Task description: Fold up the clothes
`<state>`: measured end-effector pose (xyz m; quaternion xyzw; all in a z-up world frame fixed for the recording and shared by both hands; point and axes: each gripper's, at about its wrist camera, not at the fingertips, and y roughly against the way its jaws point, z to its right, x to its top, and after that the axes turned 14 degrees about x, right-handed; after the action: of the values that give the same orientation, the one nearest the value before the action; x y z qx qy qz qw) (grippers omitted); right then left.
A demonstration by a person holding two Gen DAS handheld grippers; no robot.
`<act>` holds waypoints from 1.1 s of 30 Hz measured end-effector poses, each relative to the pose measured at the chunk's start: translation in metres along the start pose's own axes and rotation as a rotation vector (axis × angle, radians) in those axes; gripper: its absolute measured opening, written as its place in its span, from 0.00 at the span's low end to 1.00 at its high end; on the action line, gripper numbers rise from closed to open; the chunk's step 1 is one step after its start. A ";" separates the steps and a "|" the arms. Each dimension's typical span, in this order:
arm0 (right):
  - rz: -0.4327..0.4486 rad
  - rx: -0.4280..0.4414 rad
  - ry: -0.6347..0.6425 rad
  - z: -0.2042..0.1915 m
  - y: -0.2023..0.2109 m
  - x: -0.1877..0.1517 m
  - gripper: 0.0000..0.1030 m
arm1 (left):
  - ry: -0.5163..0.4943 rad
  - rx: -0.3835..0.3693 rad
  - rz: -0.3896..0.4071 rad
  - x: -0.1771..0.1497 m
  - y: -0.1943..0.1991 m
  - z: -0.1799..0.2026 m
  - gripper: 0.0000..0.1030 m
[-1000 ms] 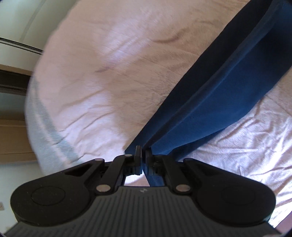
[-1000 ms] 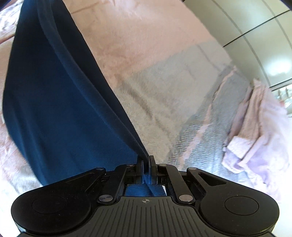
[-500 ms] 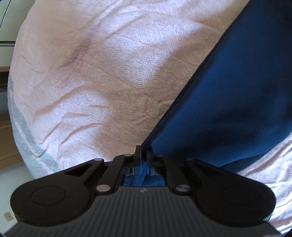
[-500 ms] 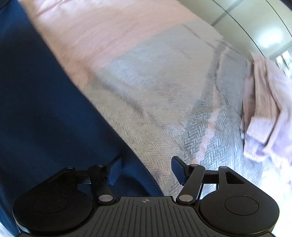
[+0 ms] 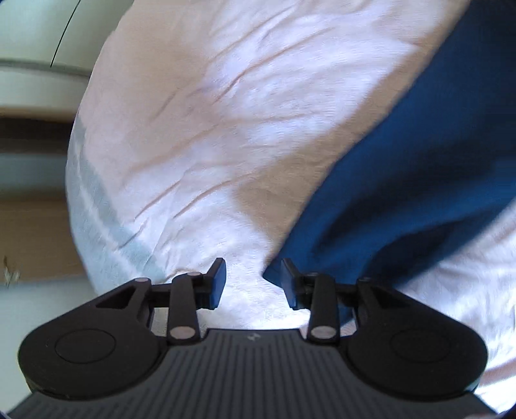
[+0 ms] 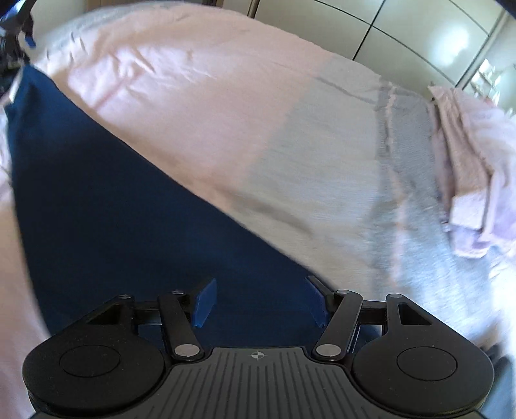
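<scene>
A dark blue garment [image 5: 403,180] lies flat on the pale pink bedspread [image 5: 225,112], running diagonally to the upper right in the left wrist view. My left gripper [image 5: 253,283] is open just above the bed, its right finger beside the garment's near corner. In the right wrist view the same blue garment [image 6: 113,209] stretches from the near edge to the far left. My right gripper [image 6: 259,301] is open over the garment's near end, with nothing pinched between its fingers.
A crumpled pink garment [image 6: 467,180] lies at the right on the grey herringbone band [image 6: 371,193] of the bedspread. Wardrobe doors [image 6: 419,29] stand beyond the bed. The bed's edge [image 5: 77,206] drops off at the left beside a wooden frame.
Both grippers held the blue garment lifted a second ago. The right one opened first, then the left. The garment now lies flat on the bed and both grippers have drawn back.
</scene>
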<state>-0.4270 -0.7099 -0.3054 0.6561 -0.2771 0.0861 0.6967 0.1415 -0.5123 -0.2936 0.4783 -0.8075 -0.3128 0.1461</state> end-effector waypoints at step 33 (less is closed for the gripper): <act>-0.077 0.027 -0.074 -0.237 -0.071 0.109 0.61 | -0.383 0.265 0.488 -0.066 -0.050 0.134 0.11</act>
<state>-0.2372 -0.5178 -0.3091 0.6785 -0.2759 0.0389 0.6797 0.1368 -0.4233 -0.4239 0.2182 -0.9446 -0.2453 -0.0010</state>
